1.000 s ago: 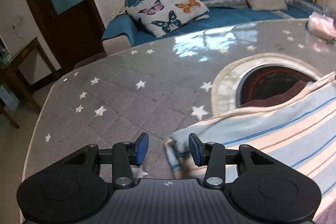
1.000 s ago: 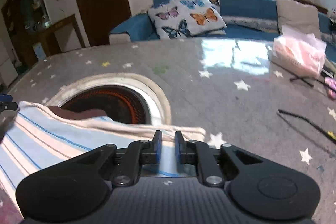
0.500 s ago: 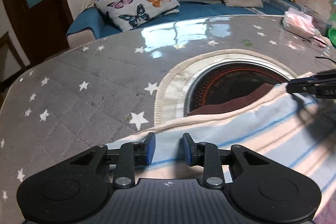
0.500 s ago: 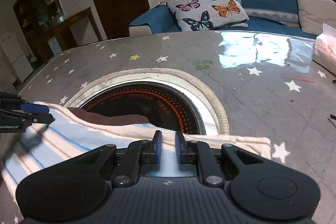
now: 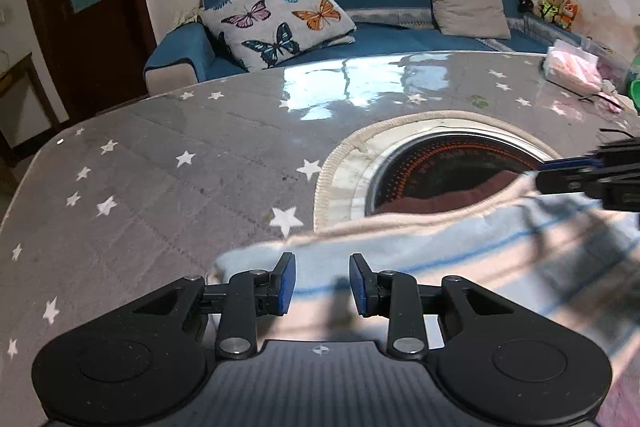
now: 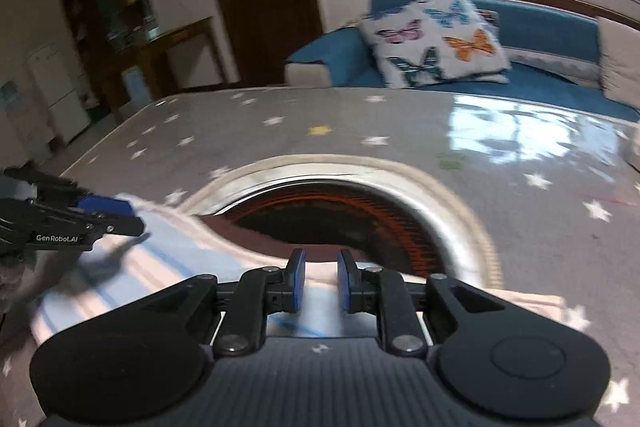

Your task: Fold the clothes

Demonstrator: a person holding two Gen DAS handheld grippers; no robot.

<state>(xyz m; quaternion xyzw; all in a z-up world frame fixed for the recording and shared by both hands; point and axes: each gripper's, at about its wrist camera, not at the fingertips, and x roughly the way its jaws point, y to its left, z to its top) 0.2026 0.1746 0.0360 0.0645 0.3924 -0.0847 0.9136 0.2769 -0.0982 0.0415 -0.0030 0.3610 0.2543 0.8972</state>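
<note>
L gripper (image 5: pixel 322 285): jaws part-open, pale blue-and-cream striped cloth garment (image 5: pixel 460 259) between pads, grip unclear. R gripper (image 6: pixel 321 281): jaws narrow, opening, same garment between. Garment lies on grey star-print quilted table cover (image 5: pixel 160 195), overlapping round dark opening (image 5: pixel 452 171). R view only: "GenRobot.AI" on L gripper. L view only: pink packet (image 5: pixel 572 69).

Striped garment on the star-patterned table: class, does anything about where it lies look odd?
Yes. The striped garment partly covers the round heater opening in the table, with dark maroon cloth showing at its far edge.
</note>
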